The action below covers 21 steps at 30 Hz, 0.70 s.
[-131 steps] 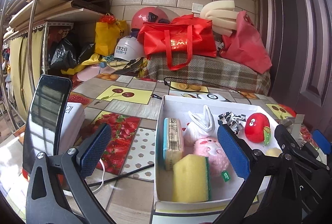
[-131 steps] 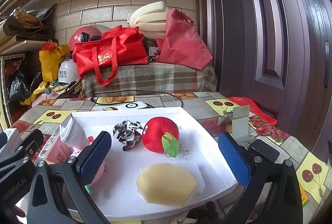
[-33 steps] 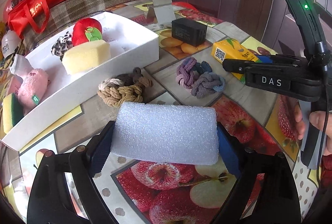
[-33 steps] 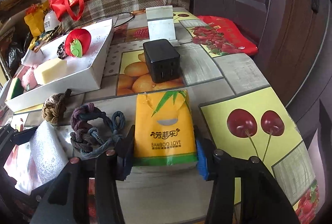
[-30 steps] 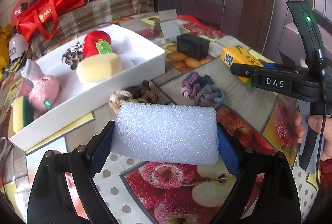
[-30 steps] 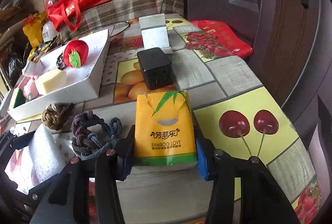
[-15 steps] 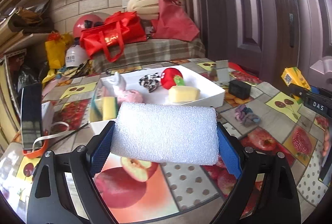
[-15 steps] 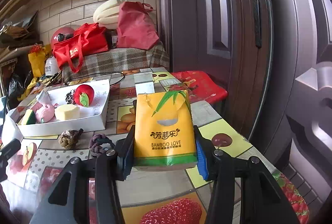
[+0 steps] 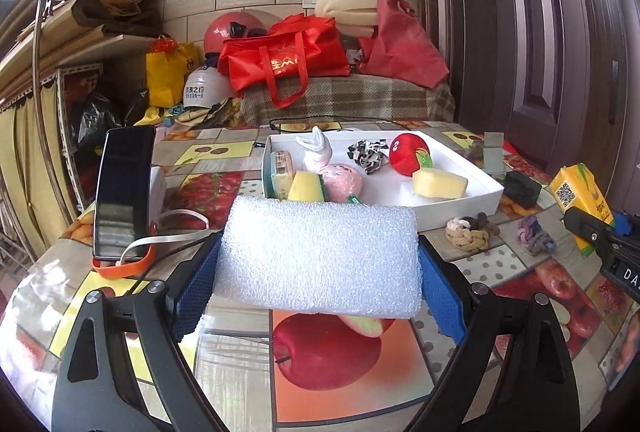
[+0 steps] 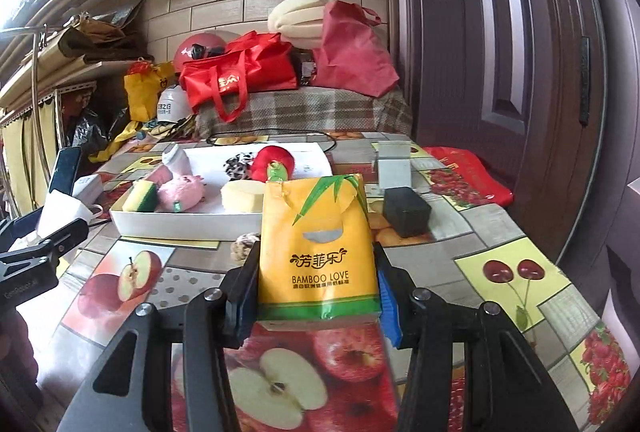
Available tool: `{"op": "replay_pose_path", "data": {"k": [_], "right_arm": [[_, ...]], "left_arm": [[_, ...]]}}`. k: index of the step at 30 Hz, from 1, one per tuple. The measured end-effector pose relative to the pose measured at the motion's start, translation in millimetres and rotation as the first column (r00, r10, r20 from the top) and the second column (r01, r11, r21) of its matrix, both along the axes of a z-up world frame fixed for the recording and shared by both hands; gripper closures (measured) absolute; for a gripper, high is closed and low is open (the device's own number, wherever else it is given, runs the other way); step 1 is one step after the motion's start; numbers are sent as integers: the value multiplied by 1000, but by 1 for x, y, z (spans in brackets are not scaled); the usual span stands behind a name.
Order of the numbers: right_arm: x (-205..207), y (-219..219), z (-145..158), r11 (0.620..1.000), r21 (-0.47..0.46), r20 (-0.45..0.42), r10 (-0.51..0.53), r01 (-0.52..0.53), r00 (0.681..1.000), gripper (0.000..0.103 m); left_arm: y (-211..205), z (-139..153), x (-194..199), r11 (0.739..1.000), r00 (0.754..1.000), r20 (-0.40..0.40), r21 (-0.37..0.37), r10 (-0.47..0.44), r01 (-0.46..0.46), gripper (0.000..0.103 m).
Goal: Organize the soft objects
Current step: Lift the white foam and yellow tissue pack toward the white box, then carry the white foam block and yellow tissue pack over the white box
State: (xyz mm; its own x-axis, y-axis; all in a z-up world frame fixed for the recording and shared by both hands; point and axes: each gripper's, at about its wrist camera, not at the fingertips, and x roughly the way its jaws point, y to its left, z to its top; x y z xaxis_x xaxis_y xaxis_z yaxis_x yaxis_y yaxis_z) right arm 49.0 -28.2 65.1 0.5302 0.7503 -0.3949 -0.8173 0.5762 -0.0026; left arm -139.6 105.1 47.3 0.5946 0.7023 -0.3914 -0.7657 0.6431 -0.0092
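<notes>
My left gripper (image 9: pixel 318 284) is shut on a white foam block (image 9: pixel 318 256), held above the table in front of the white tray (image 9: pixel 456 210). My right gripper (image 10: pixel 316 296) is shut on a yellow tissue pack (image 10: pixel 318 244), also lifted off the table; the same pack (image 9: pixel 578 198) shows at the right edge of the left wrist view. In the tray lie a red plush apple (image 9: pixel 408 154), a pale yellow sponge (image 9: pixel 440 183), a pink plush (image 9: pixel 344 181), a yellow-green sponge (image 9: pixel 306 186) and a black-and-white scrunchie (image 9: pixel 368 156).
A beige knotted rope (image 9: pixel 468 232) and a purple knotted rope (image 9: pixel 534 234) lie on the fruit-print tablecloth beside the tray. A black box (image 9: pixel 522 184) sits behind them. A phone on an orange stand (image 9: pixel 124 198) stands left. Bags and helmets are piled at the back.
Both grippers rose and swung round from looking down at the tabletop to facing the tray and back wall, each keeping its load. The ropes now lie off to the right.
</notes>
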Motion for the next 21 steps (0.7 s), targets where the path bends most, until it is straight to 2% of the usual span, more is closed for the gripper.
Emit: {"op": "replay_pose_path", "data": {"k": [4, 12, 21], "right_arm": [[-13, 19, -4, 999, -11, -3, 33, -33, 999, 53], [-36, 50, -9, 995, -43, 39, 92, -90, 995, 53], [-41, 66, -10, 994, -51, 48, 100, -98, 994, 53]], "left_arm": [[3, 1, 4, 1000, 1000, -10, 20, 10, -10, 11], [21, -1, 15, 1000, 999, -33, 10, 24, -23, 11], [34, -1, 25, 999, 999, -34, 12, 40, -40, 11]]}}
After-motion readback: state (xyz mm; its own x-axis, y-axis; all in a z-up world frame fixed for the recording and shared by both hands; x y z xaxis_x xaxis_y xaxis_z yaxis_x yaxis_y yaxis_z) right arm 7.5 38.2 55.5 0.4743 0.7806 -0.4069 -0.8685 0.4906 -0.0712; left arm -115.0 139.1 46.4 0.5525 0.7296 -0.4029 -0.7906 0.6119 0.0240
